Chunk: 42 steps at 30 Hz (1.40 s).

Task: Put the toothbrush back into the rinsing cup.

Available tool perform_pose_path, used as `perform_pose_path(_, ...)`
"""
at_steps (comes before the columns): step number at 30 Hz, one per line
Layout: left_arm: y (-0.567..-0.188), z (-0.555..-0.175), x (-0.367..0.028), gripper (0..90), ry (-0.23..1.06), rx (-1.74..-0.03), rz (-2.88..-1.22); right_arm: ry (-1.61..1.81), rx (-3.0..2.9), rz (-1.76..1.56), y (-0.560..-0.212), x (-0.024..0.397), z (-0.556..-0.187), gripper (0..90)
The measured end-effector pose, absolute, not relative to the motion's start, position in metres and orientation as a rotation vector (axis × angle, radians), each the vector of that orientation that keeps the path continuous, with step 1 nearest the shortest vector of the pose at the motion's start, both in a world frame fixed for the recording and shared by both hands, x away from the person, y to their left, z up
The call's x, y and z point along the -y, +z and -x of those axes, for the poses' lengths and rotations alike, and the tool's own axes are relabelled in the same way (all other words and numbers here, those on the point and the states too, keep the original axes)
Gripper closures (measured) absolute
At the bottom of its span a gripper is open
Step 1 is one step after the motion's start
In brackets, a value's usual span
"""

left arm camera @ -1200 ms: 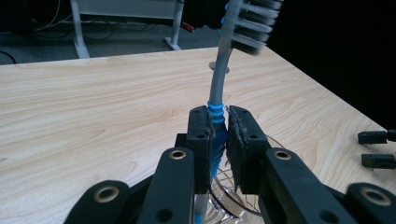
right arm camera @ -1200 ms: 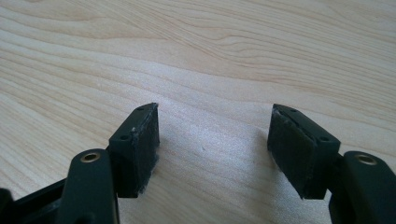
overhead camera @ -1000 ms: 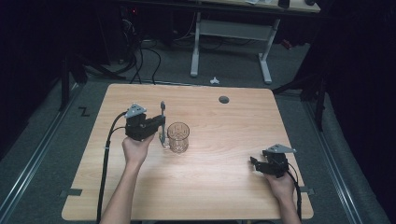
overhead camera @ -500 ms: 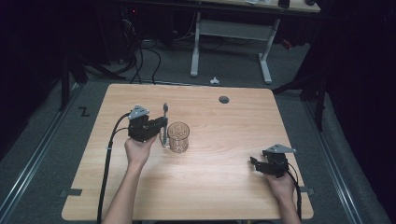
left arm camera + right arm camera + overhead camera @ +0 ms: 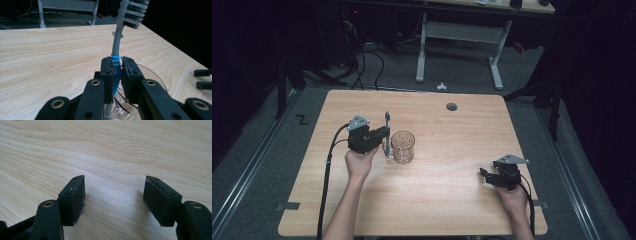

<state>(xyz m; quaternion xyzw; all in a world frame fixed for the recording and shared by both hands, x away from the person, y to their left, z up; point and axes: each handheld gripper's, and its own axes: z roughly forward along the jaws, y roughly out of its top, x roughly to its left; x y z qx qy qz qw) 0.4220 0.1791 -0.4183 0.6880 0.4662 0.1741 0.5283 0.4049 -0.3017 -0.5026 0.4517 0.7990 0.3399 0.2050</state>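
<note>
Now the left tool (image 5: 384, 137) is clamped on a toothbrush (image 5: 386, 131), gripping the blue-ribbed part of its handle; in the left gripper view the pads (image 5: 109, 75) press on that handle (image 5: 115, 72) from both sides, with the bristle head (image 5: 135, 12) rising above them. The brush stands nearly upright just beside the glass (image 5: 402, 147), on its left, with its lower end down at the glass's foot; whether it touches the tabletop (image 5: 452, 200) I cannot tell. Compared with a second ago, very little differs: the brush, the glass and the hand around the left tool sit where they did, so the grip looks settled rather than in motion. The brush is still outside the glass, so the work, by my reading, is putting the brush into the glass, and it is only at the holding stage. The likely next need is to raise the brush clear of the rim and bring it over the opening.

The right tool (image 5: 488, 176) rests well to the right of the glass, near the tabletop's edge, jaws standing wide with nothing between them; its pads (image 5: 75, 197) frame bare wood.
</note>
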Motion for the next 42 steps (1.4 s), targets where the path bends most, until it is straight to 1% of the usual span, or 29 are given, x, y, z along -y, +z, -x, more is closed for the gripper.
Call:
perform_pose_path(16,-0.42,-0.421,-0.175,79.3,0.429,-1.095,-1.649,0.948,-2.226,-1.259,-0.503,0.302,-0.405,34.6)
perform_pose_path(30,-0.429,-0.417,-0.178,79.6,0.443,-1.091,-1.613,0.948,-2.226,-1.259,-0.503,0.302,-0.405,34.6)
perform_pose_path(42,-0.431,-0.416,-0.175,79.7,0.468,-1.064,-1.627,0.947,-2.228,-1.259,-0.503,0.302,-0.405,34.6)
